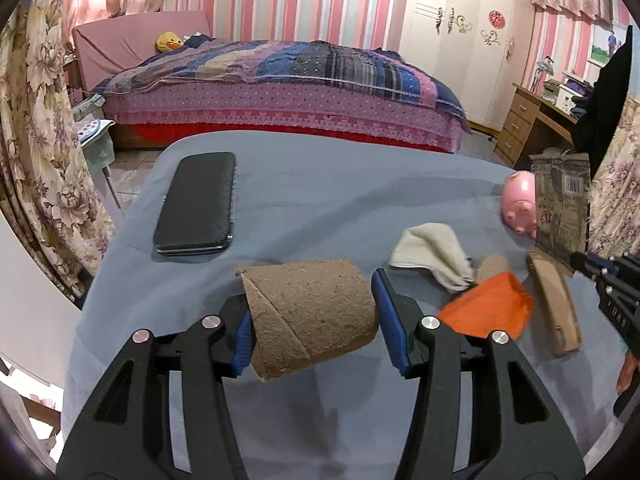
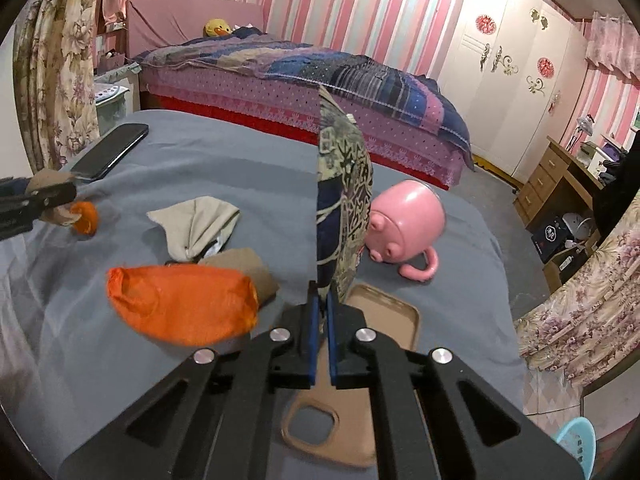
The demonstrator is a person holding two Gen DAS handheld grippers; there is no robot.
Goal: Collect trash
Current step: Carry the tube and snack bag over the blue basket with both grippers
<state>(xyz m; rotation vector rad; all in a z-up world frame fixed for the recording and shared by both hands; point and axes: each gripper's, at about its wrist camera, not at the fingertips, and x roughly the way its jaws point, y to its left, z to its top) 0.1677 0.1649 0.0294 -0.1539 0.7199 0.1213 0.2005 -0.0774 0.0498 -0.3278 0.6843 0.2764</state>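
Holding trash in both hands already, you are approx. midway as far as I can judge. Your left gripper (image 1: 314, 316) has the cardboard roll (image 1: 310, 314) between its jaws, centre-low in the left wrist view; the left pad presses the roll, the right pad looks a hair off it, so the grip seems light. Your right gripper (image 2: 322, 312) has its jaws together, clamped on the flat snack wrapper (image 2: 344, 196), which stands upright in the middle of the right wrist view.

Left to do: no bin is visible in either view, so both pieces have yet to be dropped somewhere. On the grey cloth (image 1: 320, 184) the orange bag (image 2: 180, 306) and the beige rag (image 2: 196, 224) may also be trash, I cannot say for sure.

Views differ: the right wrist view shows the tan phone case (image 2: 384, 312) w/ its camera cutout at the bottom, and the whole pink pig mug (image 2: 406, 226). The left view shows the black phone (image 1: 198, 204) fully, upper left, and the wrapper's barcode side at the right edge
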